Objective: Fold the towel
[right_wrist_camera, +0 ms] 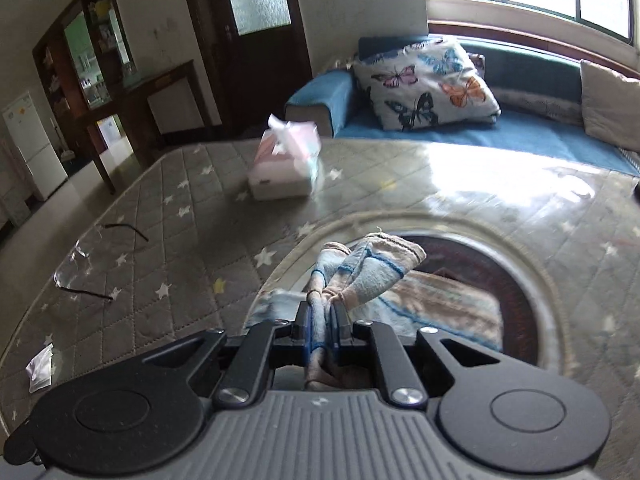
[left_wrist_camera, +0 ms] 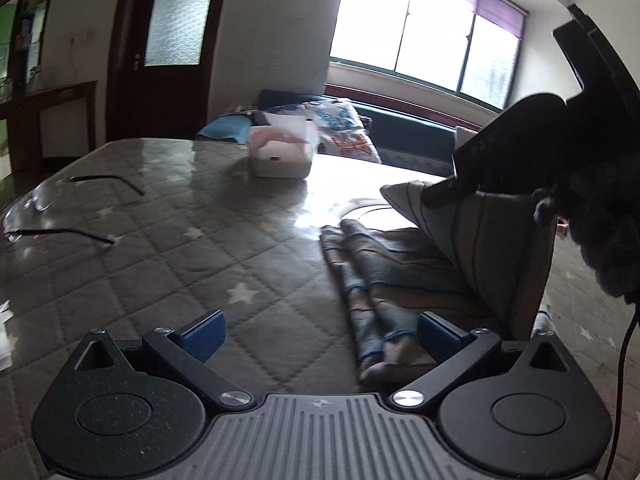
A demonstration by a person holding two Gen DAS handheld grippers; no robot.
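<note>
A striped towel [left_wrist_camera: 384, 276] in blue, tan and grey lies bunched on the quilted table, to the right of my left gripper [left_wrist_camera: 320, 334]. That gripper hangs open over the table with nothing between its blue pads. One corner of the towel is lifted up at the right, where my right gripper [left_wrist_camera: 452, 190] is shut on it, a dark-gloved hand [left_wrist_camera: 600, 216] behind. In the right wrist view the right gripper [right_wrist_camera: 322, 312] pinches a bunched fold of the towel [right_wrist_camera: 360, 268], the rest of it lying below on a round inset of the table.
A tissue box [left_wrist_camera: 280, 152] stands at the far middle of the star-patterned table [left_wrist_camera: 160, 240]. A pair of glasses [left_wrist_camera: 52, 208] lies at the left, a scrap of paper [right_wrist_camera: 40, 368] near the left edge. A sofa with a butterfly cushion [right_wrist_camera: 424, 84] runs behind the table.
</note>
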